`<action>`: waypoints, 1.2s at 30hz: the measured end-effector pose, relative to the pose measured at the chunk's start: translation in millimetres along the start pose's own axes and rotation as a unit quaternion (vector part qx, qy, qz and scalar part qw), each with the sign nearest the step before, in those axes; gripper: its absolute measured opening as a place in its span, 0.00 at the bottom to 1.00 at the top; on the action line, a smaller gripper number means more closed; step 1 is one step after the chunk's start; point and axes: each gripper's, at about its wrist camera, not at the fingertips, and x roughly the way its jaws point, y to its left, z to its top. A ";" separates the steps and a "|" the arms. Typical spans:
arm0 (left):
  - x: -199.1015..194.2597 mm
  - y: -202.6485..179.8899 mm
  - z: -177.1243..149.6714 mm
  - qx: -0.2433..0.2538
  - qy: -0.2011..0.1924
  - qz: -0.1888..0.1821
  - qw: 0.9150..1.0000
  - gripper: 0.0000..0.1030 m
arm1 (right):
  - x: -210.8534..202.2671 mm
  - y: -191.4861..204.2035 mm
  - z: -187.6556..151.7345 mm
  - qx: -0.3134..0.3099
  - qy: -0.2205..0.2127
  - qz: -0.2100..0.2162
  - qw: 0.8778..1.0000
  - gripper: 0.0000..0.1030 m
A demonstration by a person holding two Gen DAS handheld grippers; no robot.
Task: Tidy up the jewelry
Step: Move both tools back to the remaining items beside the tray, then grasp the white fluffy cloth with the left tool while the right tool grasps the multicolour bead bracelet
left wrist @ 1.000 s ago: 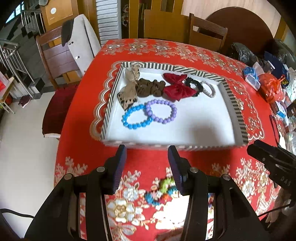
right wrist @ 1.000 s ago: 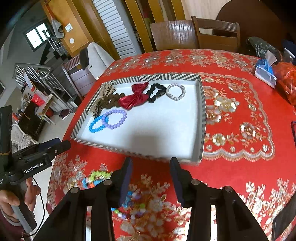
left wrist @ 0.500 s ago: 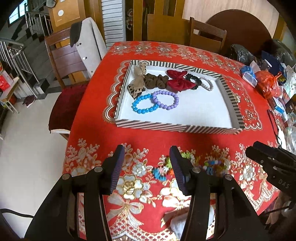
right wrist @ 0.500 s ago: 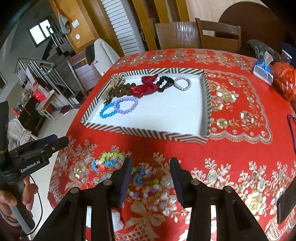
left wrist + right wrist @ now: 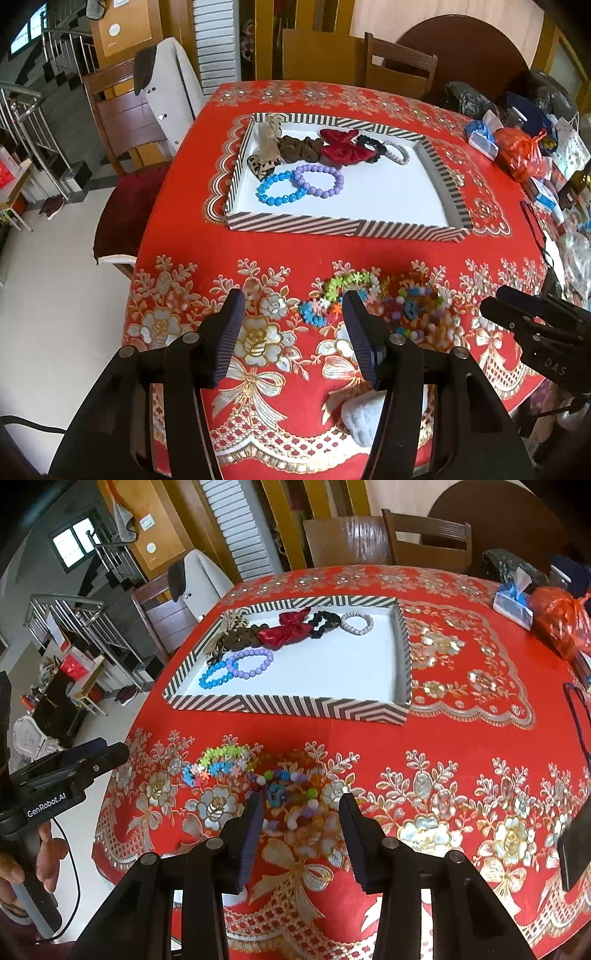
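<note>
Striped cardboard walls frame the white tray (image 5: pixel 347 227) on the red tablecloth (image 5: pixel 280 251), where a blue bracelet (image 5: pixel 279 190) and a purple bracelet (image 5: pixel 319 181) lie touching, behind them a row of scrunchies and a red bow (image 5: pixel 341 147). Loose bright beads (image 5: pixel 284 794) and a star bracelet (image 5: pixel 218 762) sit on the cloth between tray and near table edge. Both grippers hang with jaws apart and empty, the left gripper (image 5: pixel 293 332) near the star bracelet, the right gripper (image 5: pixel 301 825) over the beads. Bare white floor fills the tray's right half. Only the right wrist view shows the hand (image 5: pixel 22 864) on the left handle.
</note>
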 end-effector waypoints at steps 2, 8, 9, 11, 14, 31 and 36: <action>-0.8 -0.3 -3.0 0.002 0.002 -0.005 1.000 0.56 | 1.3 0.5 -3.2 0.002 0.003 -0.001 1.000 0.39; -2.0 -0.1 -11.0 0.007 0.015 -0.022 1.000 0.60 | 8.7 0.7 -15.5 0.002 0.016 -0.003 1.000 0.39; -2.2 0.0 -12.5 0.009 0.018 -0.026 0.999 0.60 | 10.3 -0.2 -17.6 0.003 0.018 -0.003 1.000 0.39; -3.3 0.0 -16.8 0.014 0.024 -0.037 0.999 0.60 | 14.3 -4.0 -22.1 0.008 0.025 -0.005 1.000 0.39; -2.8 0.9 -25.3 0.022 0.042 -0.053 0.997 0.60 | 19.4 -9.5 -26.5 0.016 0.032 -0.007 0.999 0.39; 14.0 -43.4 -58.3 0.134 0.123 -0.162 0.970 0.75 | 40.2 -22.0 -20.9 0.026 0.043 0.002 0.999 0.39; 25.8 -60.2 -65.1 0.173 0.134 -0.154 0.964 0.75 | 52.2 -17.3 -12.8 0.013 0.038 0.015 0.999 0.39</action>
